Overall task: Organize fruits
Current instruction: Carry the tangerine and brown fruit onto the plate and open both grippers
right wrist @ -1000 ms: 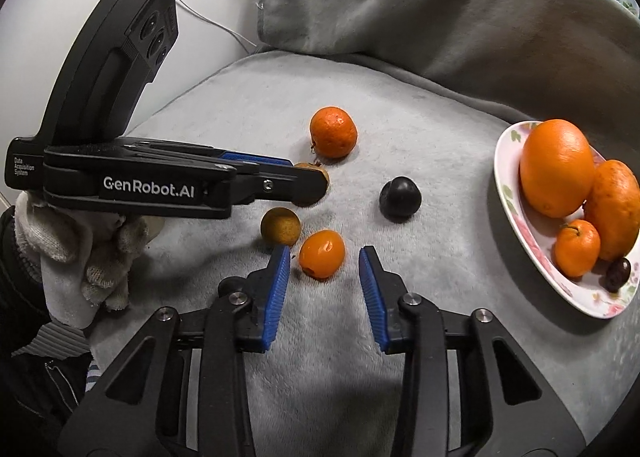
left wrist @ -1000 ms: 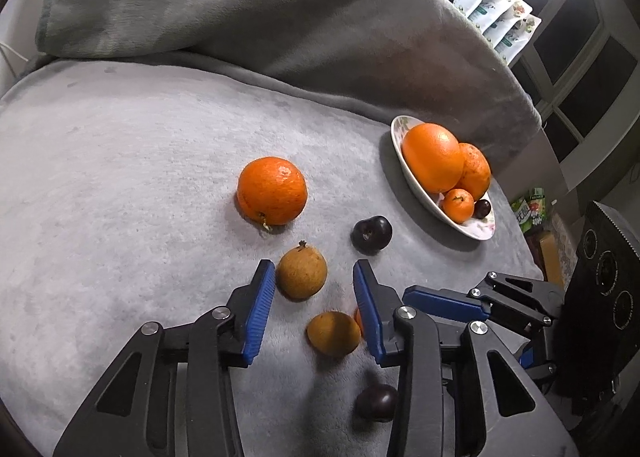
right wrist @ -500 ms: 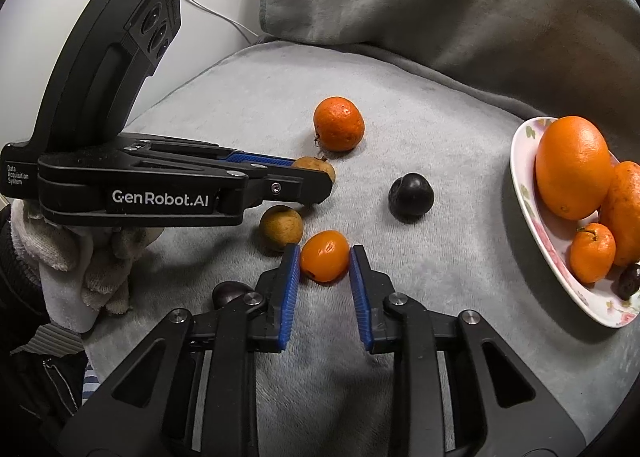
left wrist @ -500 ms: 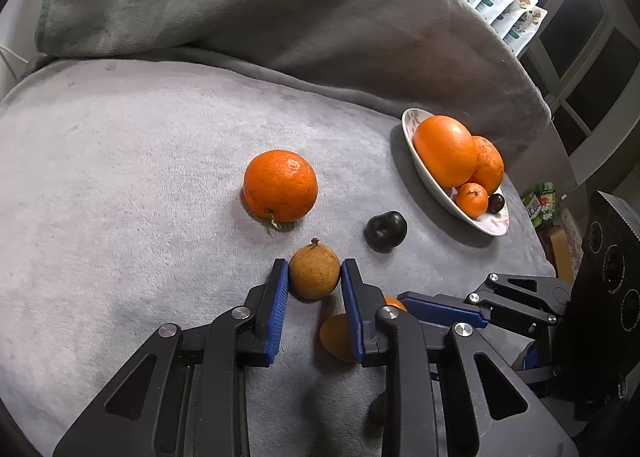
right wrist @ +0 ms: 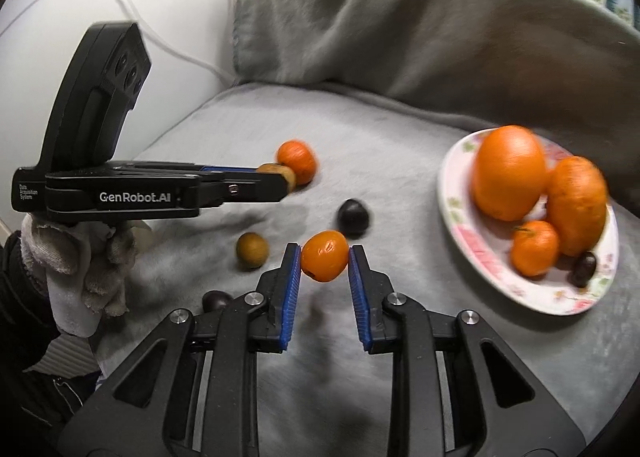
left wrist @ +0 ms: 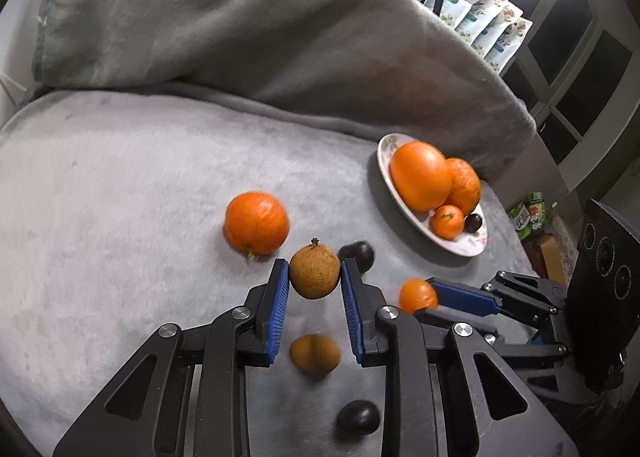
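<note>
Between your left claw's [left wrist: 315,275] blue pads sits a brown fruit [left wrist: 314,274], clamped, stem nub up and away, long axis upright, above the grey blanket [left wrist: 120,197]. Your right claw [right wrist: 325,255] pinches a small orange fruit [right wrist: 324,255], lifted too. Plate [right wrist: 452,209] of oranges lies right.

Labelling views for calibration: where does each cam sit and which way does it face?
Left wrist: sits on the left hand-held gripper, facing forward and down over the grey blanket; its fingers clamp a brown fruit.
Right wrist: sits on the right hand-held gripper, same slant; it clamps a small orange fruit; a gloved hand shows.
Shared: plate, loose orange, dark plums, and each other's gripper.
</note>
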The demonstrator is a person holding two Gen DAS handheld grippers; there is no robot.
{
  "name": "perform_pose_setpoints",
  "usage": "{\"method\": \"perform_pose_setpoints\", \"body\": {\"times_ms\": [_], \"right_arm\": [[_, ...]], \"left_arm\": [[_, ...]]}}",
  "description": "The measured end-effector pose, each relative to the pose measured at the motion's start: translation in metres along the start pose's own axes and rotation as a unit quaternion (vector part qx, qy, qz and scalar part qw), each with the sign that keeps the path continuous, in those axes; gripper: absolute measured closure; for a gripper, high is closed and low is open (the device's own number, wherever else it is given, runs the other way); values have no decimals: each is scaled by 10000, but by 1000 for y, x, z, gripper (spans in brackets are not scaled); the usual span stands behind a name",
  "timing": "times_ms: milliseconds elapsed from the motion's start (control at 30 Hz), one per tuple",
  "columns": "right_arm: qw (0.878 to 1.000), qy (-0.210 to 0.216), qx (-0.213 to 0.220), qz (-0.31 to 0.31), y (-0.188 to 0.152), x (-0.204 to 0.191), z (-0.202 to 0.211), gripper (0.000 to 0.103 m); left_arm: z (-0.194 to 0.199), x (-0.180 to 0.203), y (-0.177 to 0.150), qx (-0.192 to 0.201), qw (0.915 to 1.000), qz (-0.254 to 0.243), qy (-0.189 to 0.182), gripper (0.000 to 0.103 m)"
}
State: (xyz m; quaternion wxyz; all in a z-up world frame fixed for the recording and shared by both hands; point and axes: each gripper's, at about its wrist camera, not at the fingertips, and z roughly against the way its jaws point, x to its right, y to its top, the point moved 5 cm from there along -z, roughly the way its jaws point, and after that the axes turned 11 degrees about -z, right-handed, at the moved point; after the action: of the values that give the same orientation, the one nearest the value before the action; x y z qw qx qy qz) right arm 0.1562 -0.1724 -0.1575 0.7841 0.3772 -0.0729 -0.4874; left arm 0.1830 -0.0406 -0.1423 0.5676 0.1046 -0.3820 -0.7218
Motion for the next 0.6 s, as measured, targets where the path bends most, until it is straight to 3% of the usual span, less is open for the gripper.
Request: {"method": "perform_pose_setpoints", "body": {"times_ms": [367, 600], "right_arm": [[9945, -517, 650, -642, 5, 60, 58, 78], [9895, -796, 834, -870, 7, 91, 74, 78]], "left_arm": [[-15, 35, 49, 210, 9988, -418, -165, 78], [-34, 65, 76, 225, 9964, -782, -246, 78]]}}
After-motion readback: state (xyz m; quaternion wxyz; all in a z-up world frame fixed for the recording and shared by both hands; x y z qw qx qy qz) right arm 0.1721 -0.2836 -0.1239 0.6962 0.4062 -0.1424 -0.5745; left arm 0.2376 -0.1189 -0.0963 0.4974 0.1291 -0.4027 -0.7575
